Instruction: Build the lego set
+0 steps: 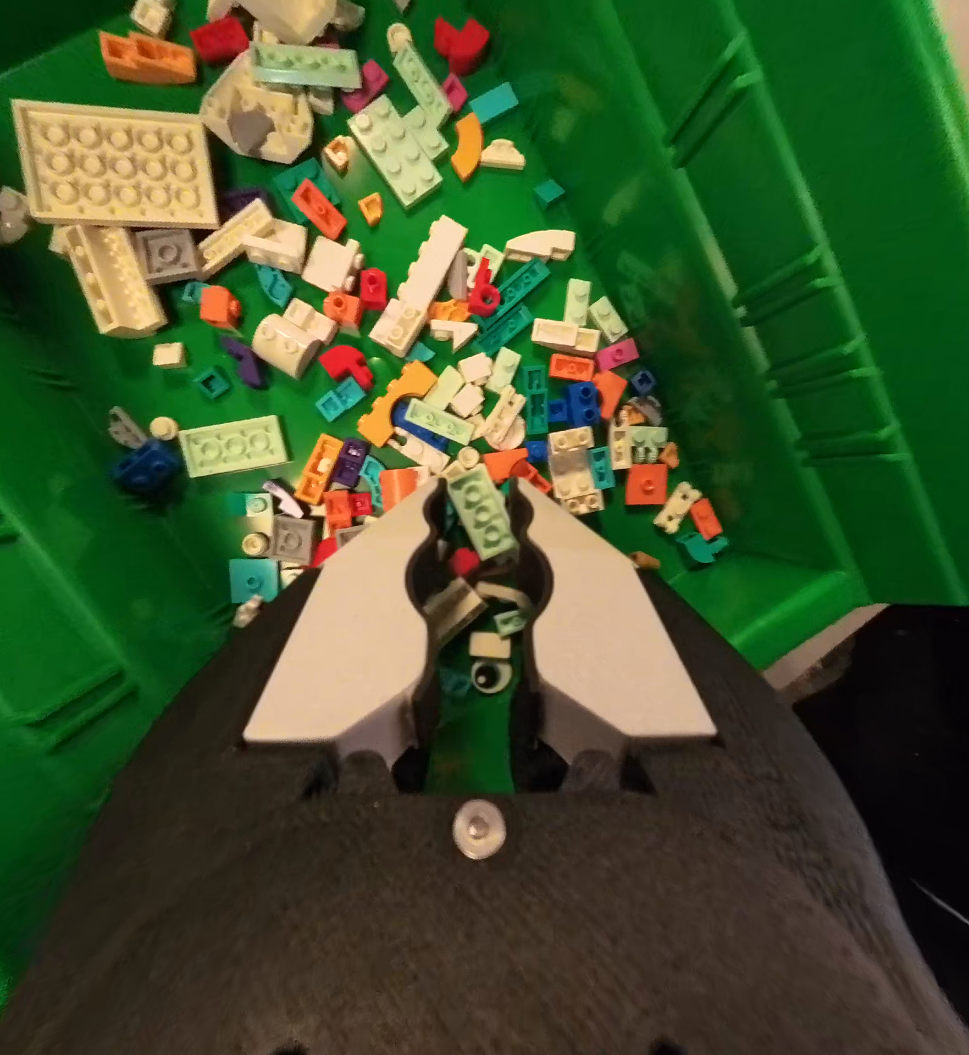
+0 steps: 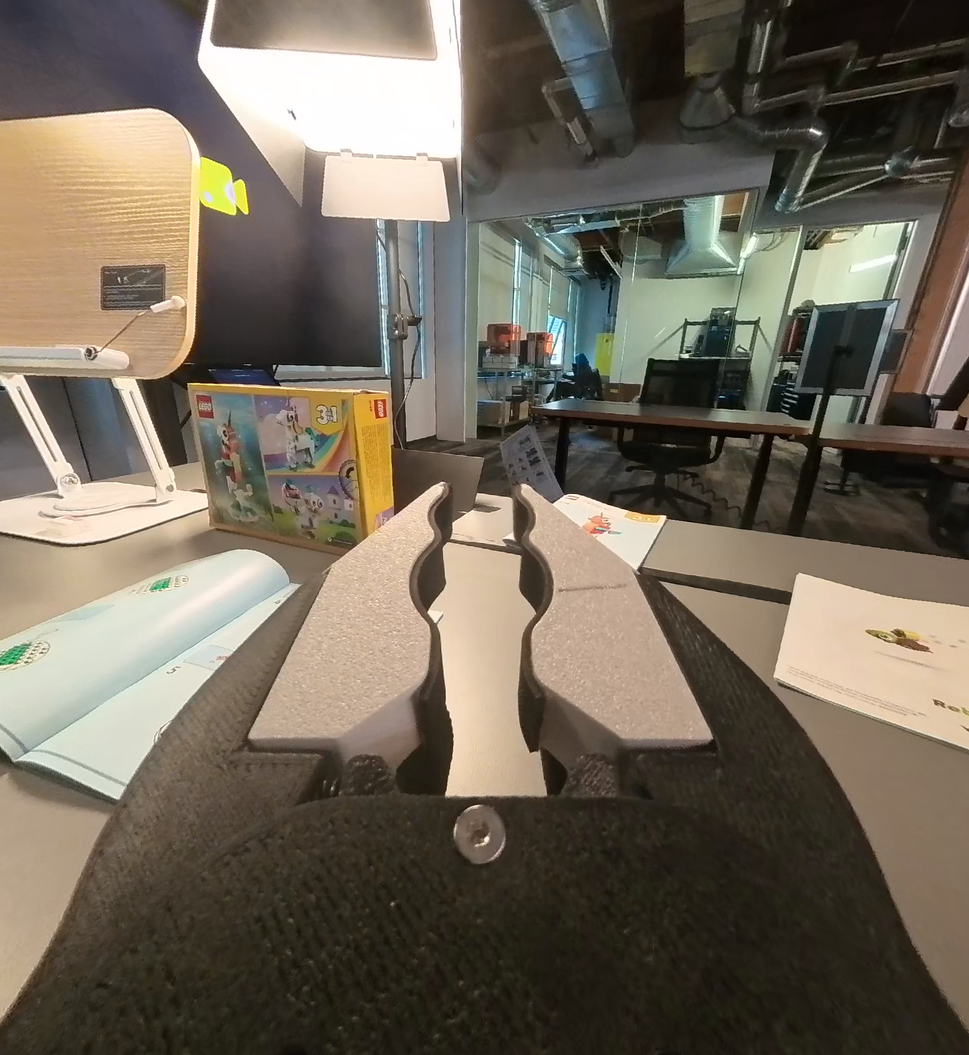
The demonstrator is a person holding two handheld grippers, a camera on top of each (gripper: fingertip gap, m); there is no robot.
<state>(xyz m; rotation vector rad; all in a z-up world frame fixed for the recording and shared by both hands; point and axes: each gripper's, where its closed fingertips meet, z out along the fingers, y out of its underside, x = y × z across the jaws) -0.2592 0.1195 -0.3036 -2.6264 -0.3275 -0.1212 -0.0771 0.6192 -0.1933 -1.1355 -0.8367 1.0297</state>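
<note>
In the left wrist view, my left gripper (image 1: 480, 485) reaches down into a green bin (image 1: 756, 285) full of loose Lego pieces. Its jaws are closed on a mint green plate (image 1: 481, 516), which stands lengthwise between the fingertips. A large cream plate (image 1: 116, 162) lies at the bin's far left, and another mint plate (image 1: 233, 445) lies left of the gripper. In the right wrist view, my right gripper (image 2: 479, 491) hovers over the grey table (image 2: 42, 856). Its jaws stand a little apart with nothing between them.
The Lego box (image 2: 293, 462) stands on the table ahead of the right gripper. An open instruction booklet (image 2: 99, 645) lies at the left, and other booklets lie ahead (image 2: 607, 525) and at the right (image 2: 899, 656). A white stand with a wooden board (image 2: 65, 245) is at the far left.
</note>
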